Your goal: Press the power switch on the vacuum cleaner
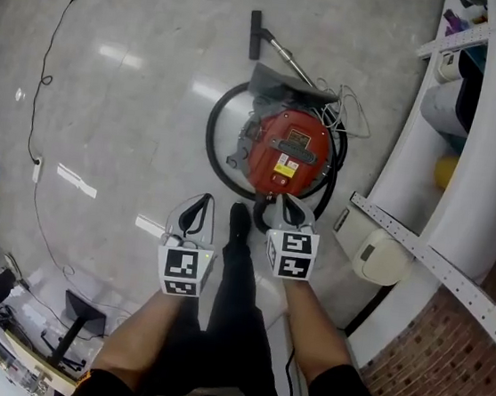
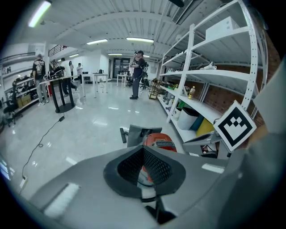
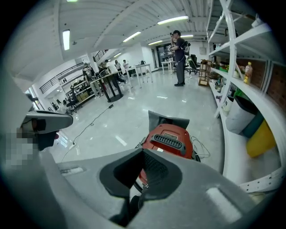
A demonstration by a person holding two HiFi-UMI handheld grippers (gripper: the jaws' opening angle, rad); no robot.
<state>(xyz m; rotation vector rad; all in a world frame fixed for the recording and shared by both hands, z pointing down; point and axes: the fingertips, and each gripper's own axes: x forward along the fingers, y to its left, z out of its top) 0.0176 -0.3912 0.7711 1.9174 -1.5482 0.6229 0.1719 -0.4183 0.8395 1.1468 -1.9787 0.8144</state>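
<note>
Down on the glossy grey floor (image 1: 136, 89), just ahead of the person's feet, sits the vacuum cleaner (image 1: 288, 153), a round canister with a red plastic top, a ribbed black vent grille and a yellow sticker. A black hose (image 1: 213, 134) loops round its left side, and a shiny metal wand (image 1: 284, 52) runs off to a flat black floor head (image 1: 255, 34) on the far side. The right claw (image 1: 288, 203) is the close one: in the head view its tips sit right at the vacuum's near edge, though I honestly can't tell if they're touching it. From the right gripper view, the right claw (image 3: 144, 152) has both jaws brought together with nothing between them, and the red body fills the space just past the tips. The left claw (image 1: 205, 198) hangs beside it, off to the vacuum's lower left and clear of the body, near the hose loop. The left gripper view shows that claw (image 2: 143, 148) with its jaws together too, nothing held, and the vacuum peeking up behind. Both claws are matte grey plastic with dark, cross-hatched pads, and each has a white cube (image 1: 293, 254) with black square markers. A white perforated metal shelf rack (image 1: 421, 250) curves along the right side, well apart from the left claw.
</note>
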